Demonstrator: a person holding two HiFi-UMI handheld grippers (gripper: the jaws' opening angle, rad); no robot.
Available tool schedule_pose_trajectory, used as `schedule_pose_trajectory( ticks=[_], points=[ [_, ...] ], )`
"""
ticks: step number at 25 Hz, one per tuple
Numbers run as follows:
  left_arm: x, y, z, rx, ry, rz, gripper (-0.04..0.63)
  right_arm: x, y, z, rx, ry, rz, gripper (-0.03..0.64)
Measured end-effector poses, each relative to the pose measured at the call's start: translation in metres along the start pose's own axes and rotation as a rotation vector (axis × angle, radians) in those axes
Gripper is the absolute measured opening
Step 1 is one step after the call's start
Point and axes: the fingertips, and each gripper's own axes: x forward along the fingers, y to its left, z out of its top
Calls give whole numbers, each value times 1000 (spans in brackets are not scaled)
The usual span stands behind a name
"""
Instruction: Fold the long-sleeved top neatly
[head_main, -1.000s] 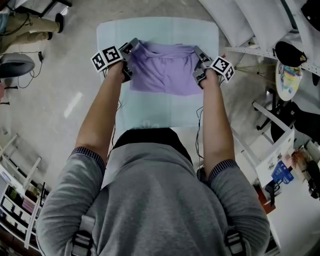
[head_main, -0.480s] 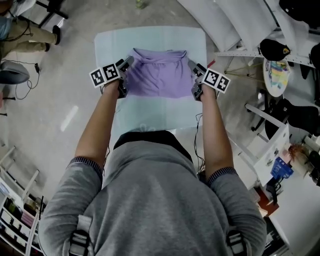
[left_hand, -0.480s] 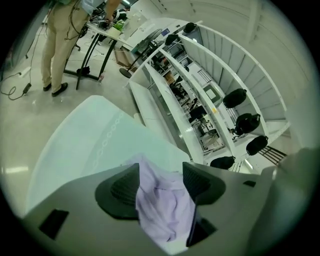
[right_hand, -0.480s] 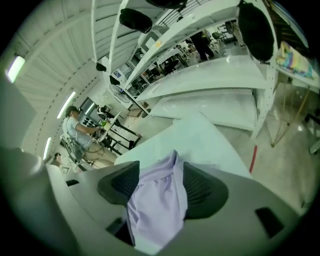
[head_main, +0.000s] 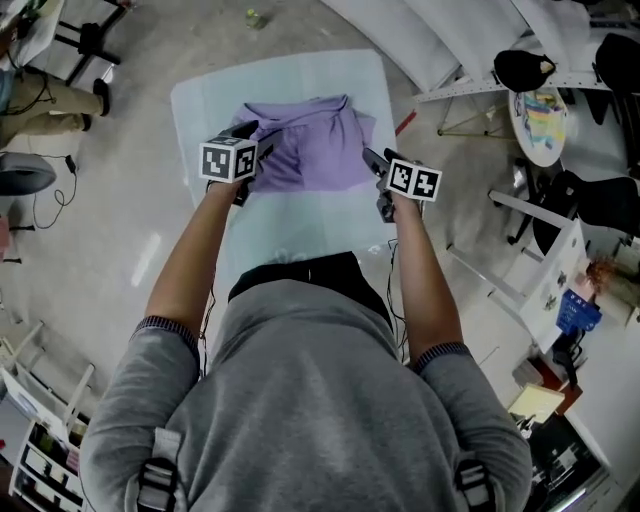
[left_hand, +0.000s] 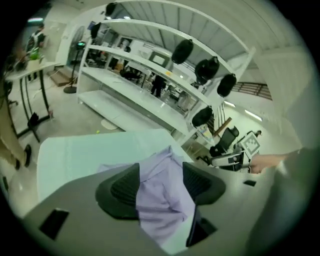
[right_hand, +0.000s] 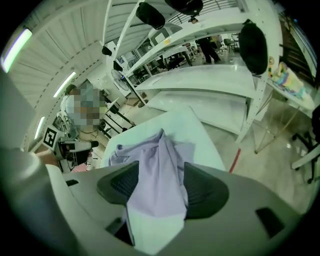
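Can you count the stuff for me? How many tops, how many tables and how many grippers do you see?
Purple top: 1
Pale table: 1
Grippers: 2, the left gripper and the right gripper; the right one's jaws have just been opening, and the top shows through the gap, not gripped
Total: 4

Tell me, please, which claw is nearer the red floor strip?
Right. The right claw, jaws just opened and empty, hangs at the purple top's edge by the strip; the left claw is across the top.
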Motion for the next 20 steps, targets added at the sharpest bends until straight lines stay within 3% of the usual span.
schedule_pose_trajectory(
  ticks=[6, 11, 13, 20],
  points=[
    [40, -49, 14, 267, 121, -55, 295, -4, -17, -23, 28, 9, -4, 298],
    [81, -91, 8, 662, 268, -181, 295, 3, -23, -34, 8, 29, -7, 299],
    [98, -104, 6, 786, 316, -226, 295, 7, -25, -37, 5, 35, -6, 299],
    [143, -136, -16, 1034, 442, -328, 298, 31, -35, -61, -14, 93, -21, 301]
  ],
)
